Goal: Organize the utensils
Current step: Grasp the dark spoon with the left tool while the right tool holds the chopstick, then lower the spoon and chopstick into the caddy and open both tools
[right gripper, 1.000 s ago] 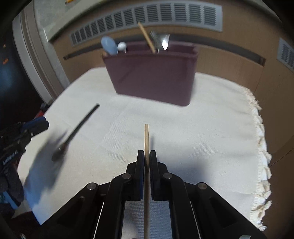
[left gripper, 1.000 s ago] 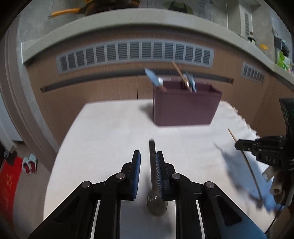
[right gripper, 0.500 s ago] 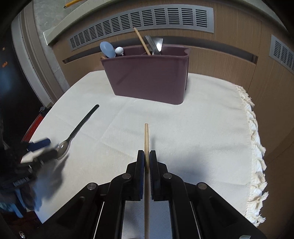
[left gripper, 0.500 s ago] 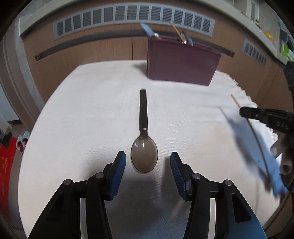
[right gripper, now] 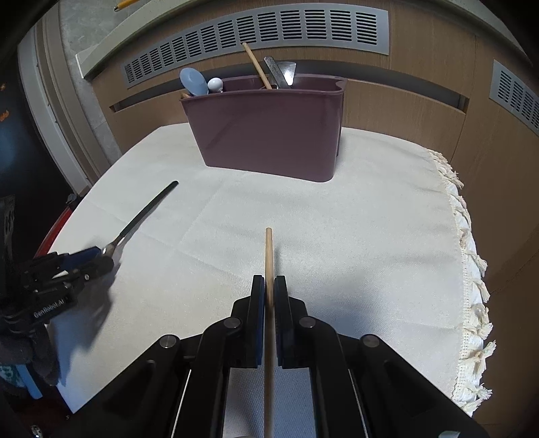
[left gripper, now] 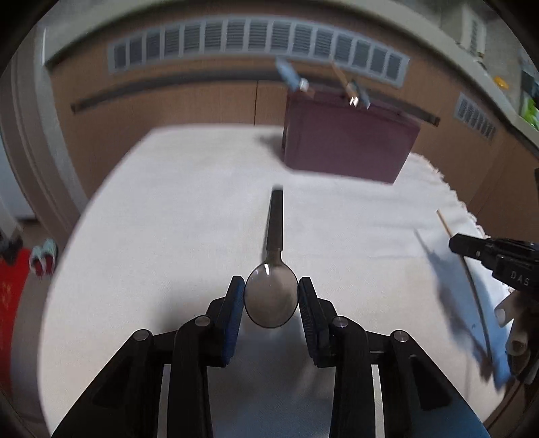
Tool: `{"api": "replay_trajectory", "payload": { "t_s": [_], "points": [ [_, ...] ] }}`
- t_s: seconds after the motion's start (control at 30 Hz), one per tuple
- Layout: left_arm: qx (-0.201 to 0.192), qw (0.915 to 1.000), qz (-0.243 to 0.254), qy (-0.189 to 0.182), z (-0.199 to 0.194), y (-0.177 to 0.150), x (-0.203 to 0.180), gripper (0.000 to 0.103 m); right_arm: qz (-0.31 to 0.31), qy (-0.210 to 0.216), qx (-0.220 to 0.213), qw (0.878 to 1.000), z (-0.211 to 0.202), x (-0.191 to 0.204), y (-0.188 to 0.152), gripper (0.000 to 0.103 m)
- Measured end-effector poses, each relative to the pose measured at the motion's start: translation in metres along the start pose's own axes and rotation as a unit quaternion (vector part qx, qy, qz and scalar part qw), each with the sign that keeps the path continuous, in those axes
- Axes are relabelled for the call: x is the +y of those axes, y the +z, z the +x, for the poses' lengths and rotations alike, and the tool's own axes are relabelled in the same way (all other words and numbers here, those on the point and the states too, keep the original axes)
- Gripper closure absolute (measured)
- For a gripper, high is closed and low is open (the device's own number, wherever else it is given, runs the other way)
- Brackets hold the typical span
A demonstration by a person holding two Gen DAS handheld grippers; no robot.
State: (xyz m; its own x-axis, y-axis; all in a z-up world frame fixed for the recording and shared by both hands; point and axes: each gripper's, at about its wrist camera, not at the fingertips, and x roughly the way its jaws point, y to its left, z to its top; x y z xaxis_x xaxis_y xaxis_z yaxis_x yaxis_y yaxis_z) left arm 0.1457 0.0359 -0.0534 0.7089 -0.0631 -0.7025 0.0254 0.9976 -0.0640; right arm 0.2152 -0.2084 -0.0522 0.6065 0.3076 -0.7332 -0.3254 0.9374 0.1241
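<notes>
A dark spoon (left gripper: 274,229) lies on the white cloth, handle pointing at the maroon utensil holder (left gripper: 347,145). My left gripper (left gripper: 271,281) is low over the cloth and its jaws are closing on the spoon's bowl. The blue pads (left gripper: 235,303) meet both edges of the bowl. In the right wrist view the spoon (right gripper: 145,212) and the left gripper (right gripper: 91,257) show at the left. My right gripper (right gripper: 268,281) is shut on a wooden chopstick (right gripper: 268,249) that points toward the holder (right gripper: 269,134).
The holder stands at the cloth's far side with a blue spoon (right gripper: 193,81), a chopstick and metal utensils in it. The cloth's fringed edge (right gripper: 471,269) runs down the right. Wooden cabinet fronts with vent grilles (right gripper: 269,30) rise behind the table.
The left gripper let go of the spoon's handle and opened wide, leaving the spoon on the cloth. It has since sunk and narrowed around the bowl. The right gripper has kept still with the chopstick.
</notes>
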Motion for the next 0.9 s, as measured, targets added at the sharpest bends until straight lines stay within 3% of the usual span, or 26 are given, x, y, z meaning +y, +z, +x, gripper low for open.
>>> {"api": "replay_trajectory", "payload": {
  "t_s": [0.1, 0.2, 0.37, 0.6, 0.7, 0.8, 0.9],
  "points": [
    [-0.041, 0.9982, 0.045, -0.002, -0.028, 0.022, -0.006, 0.07, 0.02, 0.026, -0.009, 0.999, -0.01, -0.006, 0.003, 0.098],
    [-0.064, 0.9962, 0.058, -0.015, -0.049, 0.044, -0.005, 0.07, 0.053, 0.05, -0.02, 0.997, -0.02, -0.015, 0.008, 0.098],
    [-0.061, 0.996, 0.046, -0.046, -0.06, 0.075, 0.005, 0.07, 0.039, 0.015, -0.045, 0.998, -0.031, -0.012, 0.012, 0.098],
    [-0.061, 0.9955, 0.053, -0.05, -0.059, 0.085, -0.001, 0.071, 0.029, -0.001, -0.058, 0.998, -0.035, -0.009, 0.012, 0.098],
    [-0.083, 0.9928, 0.067, -0.053, -0.069, 0.096, -0.009, 0.071, 0.038, 0.002, -0.071, 0.997, -0.039, -0.012, 0.017, 0.098],
    [-0.138, 0.9843, 0.093, -0.059, -0.098, 0.132, -0.02, 0.071, 0.032, -0.001, -0.125, 0.992, -0.063, -0.01, 0.041, 0.098],
    [-0.195, 0.9722, 0.112, -0.066, -0.127, 0.178, -0.027, 0.071, 0.015, -0.008, -0.224, 0.974, -0.113, -0.005, 0.09, 0.098]
  ]
}}
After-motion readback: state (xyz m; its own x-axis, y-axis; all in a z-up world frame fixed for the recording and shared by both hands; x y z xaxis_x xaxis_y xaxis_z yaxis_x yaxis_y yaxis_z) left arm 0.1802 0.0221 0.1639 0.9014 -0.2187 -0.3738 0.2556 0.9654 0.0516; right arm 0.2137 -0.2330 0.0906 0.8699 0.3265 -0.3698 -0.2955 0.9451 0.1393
